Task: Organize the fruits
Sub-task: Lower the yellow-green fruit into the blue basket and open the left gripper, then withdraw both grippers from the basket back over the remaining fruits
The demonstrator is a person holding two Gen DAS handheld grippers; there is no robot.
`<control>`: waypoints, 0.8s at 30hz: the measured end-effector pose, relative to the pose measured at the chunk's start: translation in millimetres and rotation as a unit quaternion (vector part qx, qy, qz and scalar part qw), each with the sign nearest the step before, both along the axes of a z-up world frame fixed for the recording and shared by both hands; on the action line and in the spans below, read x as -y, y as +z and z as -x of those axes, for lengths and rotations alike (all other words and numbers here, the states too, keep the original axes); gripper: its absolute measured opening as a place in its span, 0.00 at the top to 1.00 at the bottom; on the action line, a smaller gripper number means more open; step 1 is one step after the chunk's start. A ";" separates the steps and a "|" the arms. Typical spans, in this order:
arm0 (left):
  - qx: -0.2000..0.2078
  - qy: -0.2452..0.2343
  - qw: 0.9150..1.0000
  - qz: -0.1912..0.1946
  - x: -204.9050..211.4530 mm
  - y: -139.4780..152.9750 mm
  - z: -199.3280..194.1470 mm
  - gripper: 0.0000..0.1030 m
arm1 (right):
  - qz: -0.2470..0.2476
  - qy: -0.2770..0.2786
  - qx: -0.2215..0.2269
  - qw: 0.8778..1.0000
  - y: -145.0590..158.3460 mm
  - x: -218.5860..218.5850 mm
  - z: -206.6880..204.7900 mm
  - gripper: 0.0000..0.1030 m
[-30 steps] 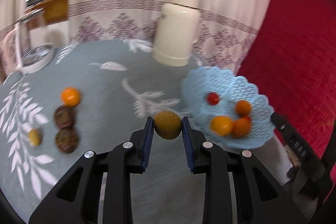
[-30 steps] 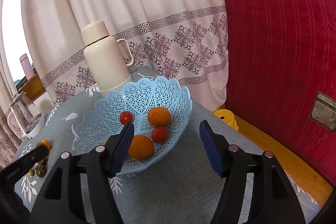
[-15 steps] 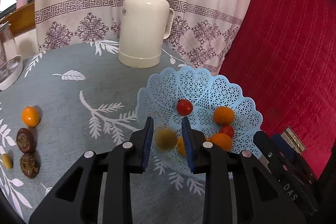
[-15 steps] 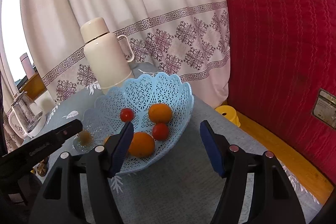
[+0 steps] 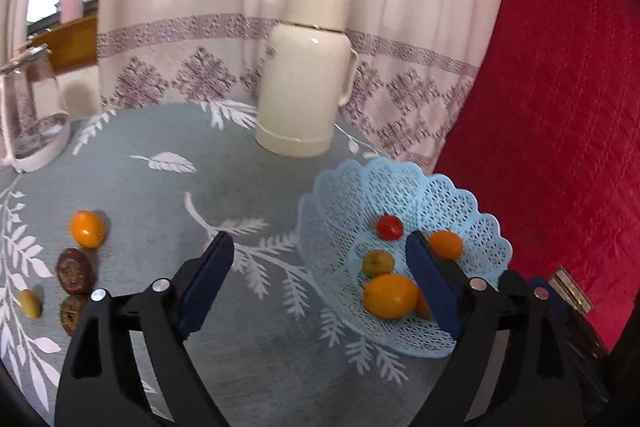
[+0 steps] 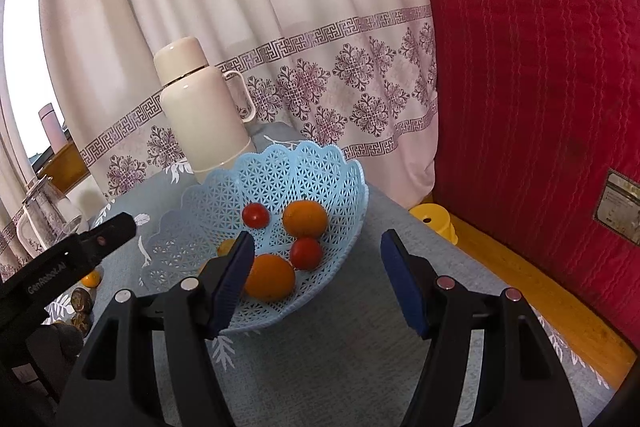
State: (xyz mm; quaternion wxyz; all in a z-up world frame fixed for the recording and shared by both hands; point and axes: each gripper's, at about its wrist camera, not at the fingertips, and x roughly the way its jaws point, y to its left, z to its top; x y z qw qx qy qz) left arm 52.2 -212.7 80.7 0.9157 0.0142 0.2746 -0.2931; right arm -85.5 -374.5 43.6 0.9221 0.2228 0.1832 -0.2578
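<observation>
A light blue lattice basket (image 5: 460,203) (image 6: 320,163) holds oranges, red tomatoes and a small yellow-green fruit (image 5: 377,263). My left gripper (image 5: 320,263) is open and empty, just left of and above the basket. On the cloth to the left lie an orange (image 5: 87,228), two brown fruits (image 5: 73,270) and a small yellow fruit (image 5: 29,303). My right gripper (image 6: 318,259) is open and empty, held at the basket's near right edge. The left gripper's finger (image 6: 108,233) shows at the left in the right wrist view.
A cream thermos jug (image 5: 306,71) (image 6: 200,111) stands behind the basket. A glass kettle (image 5: 28,115) stands at the far left. A red padded wall (image 6: 540,67) rises at the right, with a yellow stool (image 6: 434,223) below the table edge.
My left gripper carried the yellow-green fruit rightward over the basket, opened and let it go. The fruit now lies in the basket. My right gripper stayed nearly still.
</observation>
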 end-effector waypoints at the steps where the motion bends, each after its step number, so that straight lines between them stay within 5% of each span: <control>1: 0.006 0.004 1.000 -0.002 -1.6 1.1 1.0 0.10 | 0.004 -0.001 0.002 1.000 0.7 -1.1 0.8 0.36; 5: 0.029 0.026 0.999 -0.011 -9.9 5.5 5.4 0.05 | 0.049 -0.004 0.020 0.999 9.0 -16.6 7.0 0.22; 10: 0.035 0.053 0.998 -0.011 -25.7 8.5 7.3 0.04 | 0.113 0.004 0.027 0.993 18.4 -40.5 9.1 0.21; 24: 0.023 0.119 0.992 -0.018 -81.3 -2.1 5.5 0.03 | 0.103 0.012 0.021 0.994 19.0 -37.1 8.7 0.17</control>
